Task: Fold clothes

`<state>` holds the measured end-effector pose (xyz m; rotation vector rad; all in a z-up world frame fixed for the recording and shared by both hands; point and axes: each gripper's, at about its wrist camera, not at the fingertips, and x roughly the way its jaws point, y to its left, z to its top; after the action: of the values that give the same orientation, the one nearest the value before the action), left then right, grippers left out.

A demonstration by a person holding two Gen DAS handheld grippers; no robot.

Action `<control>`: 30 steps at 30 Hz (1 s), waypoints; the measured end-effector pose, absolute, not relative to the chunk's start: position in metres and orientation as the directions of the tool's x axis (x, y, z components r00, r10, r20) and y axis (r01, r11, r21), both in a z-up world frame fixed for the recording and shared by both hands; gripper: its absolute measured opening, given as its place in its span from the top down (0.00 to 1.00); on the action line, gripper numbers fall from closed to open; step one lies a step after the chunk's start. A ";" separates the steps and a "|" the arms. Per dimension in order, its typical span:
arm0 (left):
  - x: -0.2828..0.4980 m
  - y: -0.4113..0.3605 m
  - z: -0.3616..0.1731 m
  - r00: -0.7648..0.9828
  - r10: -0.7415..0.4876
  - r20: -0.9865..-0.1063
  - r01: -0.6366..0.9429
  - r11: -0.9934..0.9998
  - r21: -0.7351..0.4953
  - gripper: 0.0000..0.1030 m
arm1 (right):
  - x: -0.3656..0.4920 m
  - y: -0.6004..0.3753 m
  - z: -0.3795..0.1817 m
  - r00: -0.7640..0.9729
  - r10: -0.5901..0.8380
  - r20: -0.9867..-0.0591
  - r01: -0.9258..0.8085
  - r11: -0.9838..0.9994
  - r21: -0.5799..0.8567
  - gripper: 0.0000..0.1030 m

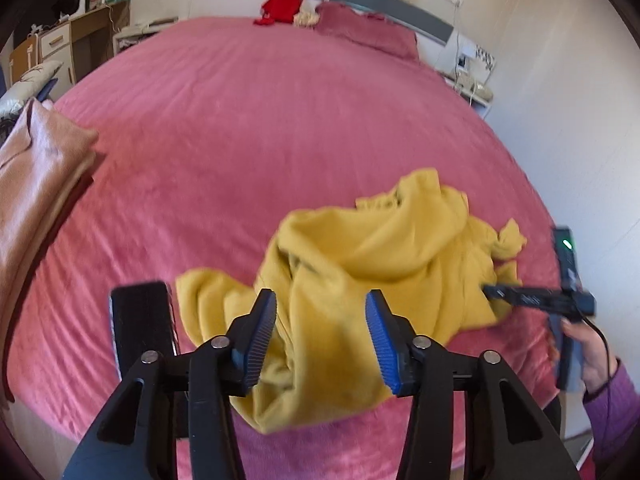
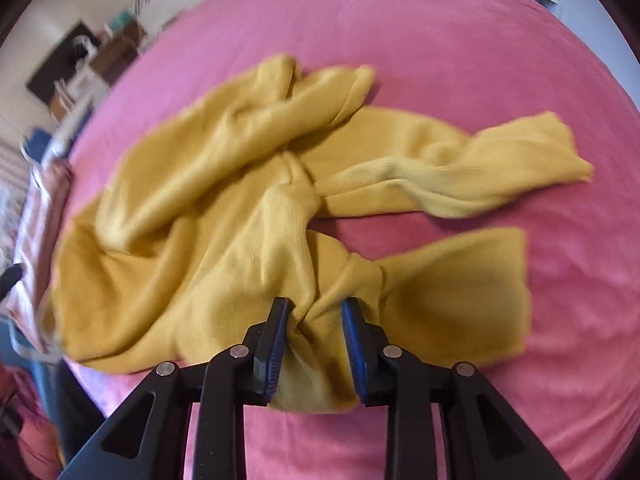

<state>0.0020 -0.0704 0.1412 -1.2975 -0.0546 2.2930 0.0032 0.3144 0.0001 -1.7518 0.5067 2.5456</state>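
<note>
The crumpled mustard-yellow knit garment [image 2: 224, 216] lies bunched on the pink bed [image 1: 248, 112]. The right gripper [image 2: 316, 312] pinches a twisted gather of it; the left gripper [image 1: 321, 312] hovers, fingers spread. Pulling now risks tightening the twist — sleeves tangle rather than flatten.

Left wrist view looks forward past the left gripper [image 1: 321, 330] across the bed [image 1: 256, 128] toward the headboard [image 1: 384, 4], somewhat raised. Right wrist view sits nearer, right gripper [image 2: 316, 340] low over the yellow garment [image 2: 208, 208]. Both views share garment and bed.
</note>
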 end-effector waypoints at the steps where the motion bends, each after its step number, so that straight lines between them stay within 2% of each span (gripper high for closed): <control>1: 0.004 -0.068 0.141 -0.419 0.441 -0.794 -0.407 -0.873 -0.270 0.52 | -0.001 0.313 -0.003 -0.380 -0.165 -0.910 -0.182 -0.951 0.249 0.79; 6: 0.014 -0.051 0.142 -0.415 0.430 -0.801 -0.446 -0.864 -0.233 0.51 | 0.022 0.340 0.025 -0.464 -0.215 -0.860 -0.182 -0.926 0.330 0.94; 9: 0.019 -0.037 0.141 -0.416 0.418 -0.807 -0.485 -0.853 -0.192 0.51 | 0.068 0.372 0.054 -0.525 -0.161 -0.836 -0.230 -0.918 0.322 0.95; 13: 0.025 -0.018 0.141 -0.417 0.404 -0.815 -0.533 -0.834 -0.141 0.50 | 0.116 0.409 0.054 -0.472 -0.048 -0.880 -0.383 -0.888 0.254 0.95; 17: 0.031 -0.004 0.128 -0.369 0.418 -0.830 -0.560 -0.813 -0.161 0.50 | 0.164 0.445 0.055 -0.400 0.057 -0.915 -0.524 -0.833 0.177 0.94; 20: 0.028 0.004 0.118 -0.338 0.407 -0.848 -0.571 -0.806 -0.159 0.50 | 0.200 0.473 0.055 -0.335 0.130 -0.933 -0.619 -0.777 0.114 0.90; 21: 0.025 0.009 0.116 -0.331 0.403 -0.853 -0.578 -0.801 -0.154 0.50 | 0.206 0.480 0.057 -0.361 0.114 -0.925 -0.632 -0.759 0.153 0.88; 23: 0.016 0.022 0.114 -0.329 0.394 -0.858 -0.598 -0.791 -0.134 0.50 | 0.204 0.480 0.069 -0.474 0.042 -0.880 -0.568 -0.778 0.268 0.77; 24: 0.010 0.030 0.114 -0.333 0.389 -0.859 -0.609 -0.785 -0.119 0.50 | 0.203 0.478 0.076 -0.528 0.004 -0.849 -0.524 -0.789 0.322 0.75; 27: -0.021 0.059 0.113 -0.342 0.391 -0.855 -0.659 -0.748 -0.078 0.49 | 0.150 0.455 0.086 -0.562 -0.116 -0.819 -0.346 -0.866 0.360 0.74; 30: -0.055 0.086 0.112 -0.336 0.396 -0.855 -0.706 -0.707 -0.050 0.41 | 0.104 0.437 0.074 -0.507 -0.184 -0.842 -0.232 -0.912 0.338 0.74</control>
<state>-0.0546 0.0863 0.1117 -1.2002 0.4356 2.0777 0.1044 0.4369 0.0743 -1.5452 0.6514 2.6228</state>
